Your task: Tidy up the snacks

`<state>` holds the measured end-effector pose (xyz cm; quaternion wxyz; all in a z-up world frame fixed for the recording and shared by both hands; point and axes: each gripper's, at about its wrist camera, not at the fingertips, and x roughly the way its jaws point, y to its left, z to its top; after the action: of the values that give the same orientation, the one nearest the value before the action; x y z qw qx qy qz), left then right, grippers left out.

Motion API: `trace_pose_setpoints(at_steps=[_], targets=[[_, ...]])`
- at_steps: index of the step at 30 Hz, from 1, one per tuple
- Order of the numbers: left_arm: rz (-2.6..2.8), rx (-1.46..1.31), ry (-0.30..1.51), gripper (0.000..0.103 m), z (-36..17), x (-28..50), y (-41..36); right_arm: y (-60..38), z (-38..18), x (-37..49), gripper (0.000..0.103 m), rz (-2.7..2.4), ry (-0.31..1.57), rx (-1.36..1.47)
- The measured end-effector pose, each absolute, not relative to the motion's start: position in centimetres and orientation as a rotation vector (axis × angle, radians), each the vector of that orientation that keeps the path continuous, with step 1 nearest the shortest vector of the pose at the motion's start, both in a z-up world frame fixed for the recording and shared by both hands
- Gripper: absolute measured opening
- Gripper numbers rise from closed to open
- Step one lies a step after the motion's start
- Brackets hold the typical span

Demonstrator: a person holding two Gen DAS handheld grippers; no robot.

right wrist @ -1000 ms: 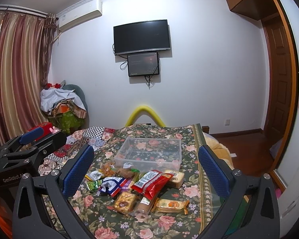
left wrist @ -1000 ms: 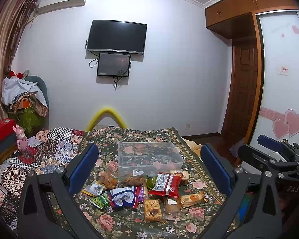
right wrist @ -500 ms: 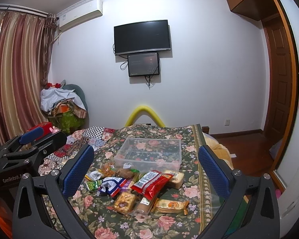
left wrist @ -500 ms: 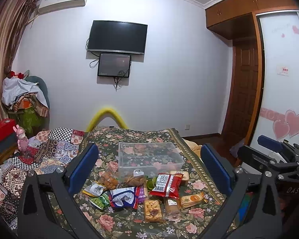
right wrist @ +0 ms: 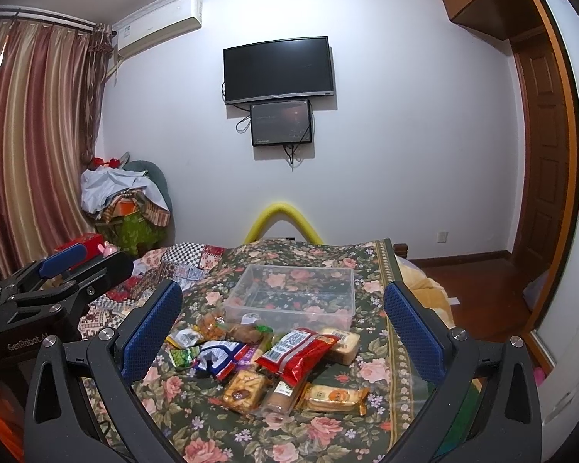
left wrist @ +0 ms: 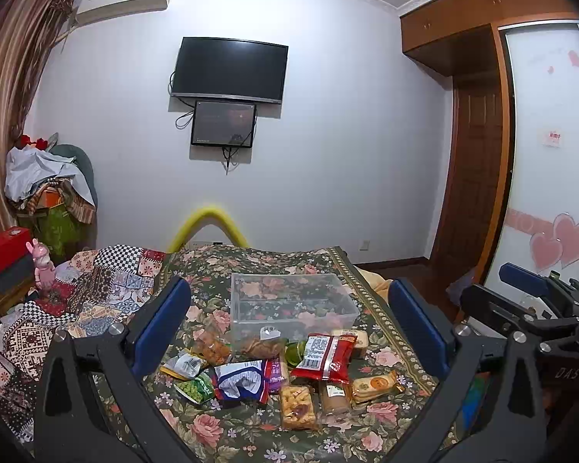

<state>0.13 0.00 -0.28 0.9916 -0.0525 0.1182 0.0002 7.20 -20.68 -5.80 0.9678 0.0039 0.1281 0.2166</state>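
Observation:
A clear plastic box (left wrist: 293,303) stands empty on a floral cloth (left wrist: 251,432); it also shows in the right wrist view (right wrist: 295,295). Several snack packs lie in a pile in front of it: a red packet (left wrist: 322,359), a blue-white bag (left wrist: 241,380), a green pack (left wrist: 195,387), a cracker pack (left wrist: 298,407) and an orange pastry pack (left wrist: 374,385). My left gripper (left wrist: 287,332) is open and empty, held above the near side of the pile. My right gripper (right wrist: 281,328) is open and empty, also above the pile. The red packet (right wrist: 295,355) lies between its fingers in view.
The cloth covers a table whose right edge (right wrist: 395,332) drops to a wooden floor. A patchwork cloth (left wrist: 77,308) lies to the left. A yellow foam arch (left wrist: 208,223) stands behind the table. Each gripper shows in the other's view, the right (left wrist: 536,308) and the left (right wrist: 50,289).
Nothing has visibly changed; both grippers hold still and open above the snacks.

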Motion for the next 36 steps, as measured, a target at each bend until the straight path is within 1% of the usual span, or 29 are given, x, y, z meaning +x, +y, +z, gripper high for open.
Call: trace_pose_setpoints(at_steps=[6, 12, 21, 27, 29, 34, 36], targets=[[-0.009, -0.103, 0.273, 0.103, -1.2, 1.3, 0.1, -20.8, -6.4, 7.9, 0.103, 0.433, 0.282, 0.012], [-0.012, -0.079, 0.362, 0.103, -3.7, 3.5, 0.2, -20.8, -7.9, 9.1, 0.103, 0.413, 0.326, -0.011], [-0.025, -0.088, 0.536, 0.102, -9.1, 7.8, 0.7, -21.3, -12.8, 13.0, 0.103, 0.377, 0.509, -0.046], [-0.049, -0.101, 0.677, 0.090, -13.3, 10.7, 0.7, -22.3, -15.9, 15.5, 0.103, 0.348, 0.632, -0.052], [-0.076, -0.108, 0.741, 0.082, -14.9, 11.6, 0.6, -22.7, -17.0, 16.2, 0.103, 0.341, 0.678, -0.050], [-0.121, -0.120, 0.853, 0.074, -18.0, 13.2, -0.2, -23.4, -19.6, 18.0, 0.103, 0.329, 0.770, -0.037], [-0.127, -0.125, 0.873, 0.073, -18.6, 13.6, -0.5, -23.5, -20.8, 18.7, 0.103, 0.329, 0.810, -0.026]])
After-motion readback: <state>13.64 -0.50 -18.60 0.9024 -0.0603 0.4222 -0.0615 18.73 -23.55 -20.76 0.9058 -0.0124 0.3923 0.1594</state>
